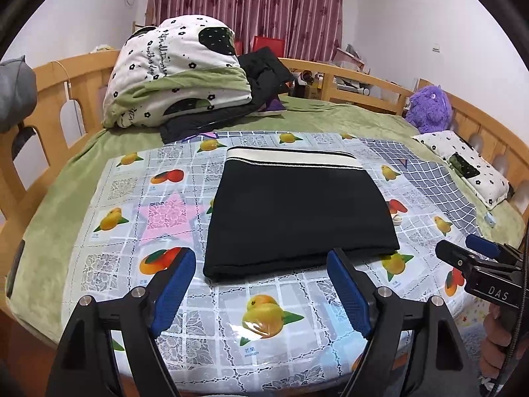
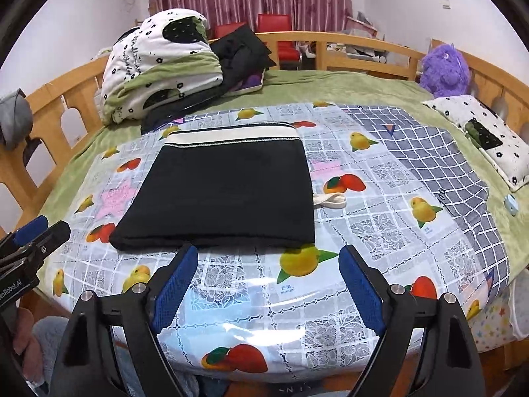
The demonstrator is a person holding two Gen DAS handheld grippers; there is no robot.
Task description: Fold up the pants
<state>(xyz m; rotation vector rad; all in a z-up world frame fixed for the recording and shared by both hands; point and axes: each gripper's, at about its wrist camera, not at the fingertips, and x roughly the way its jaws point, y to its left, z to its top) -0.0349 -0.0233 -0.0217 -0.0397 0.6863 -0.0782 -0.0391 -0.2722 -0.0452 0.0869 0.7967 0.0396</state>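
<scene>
The black pants point(image 1: 297, 211) lie folded into a flat rectangle on the fruit-print plastic cloth point(image 1: 258, 314), with the white waistband at the far edge. They also show in the right wrist view point(image 2: 224, 192). A white drawstring point(image 2: 330, 200) sticks out at their right side. My left gripper point(image 1: 261, 264) is open and empty, just in front of the pants' near edge. My right gripper point(image 2: 267, 258) is open and empty, at the near right corner of the pants. Each gripper shows at the edge of the other's view: the right gripper point(image 1: 463, 251) and the left gripper point(image 2: 39, 228).
A folded quilt point(image 1: 172, 72) and dark clothes point(image 1: 264, 76) are piled at the back left. A purple plush toy point(image 1: 429, 106) and a small pillow point(image 1: 463, 162) lie at the right. A wooden rail point(image 1: 363, 79) rings the bed. A grey checked cloth point(image 2: 429, 158) lies right of the pants.
</scene>
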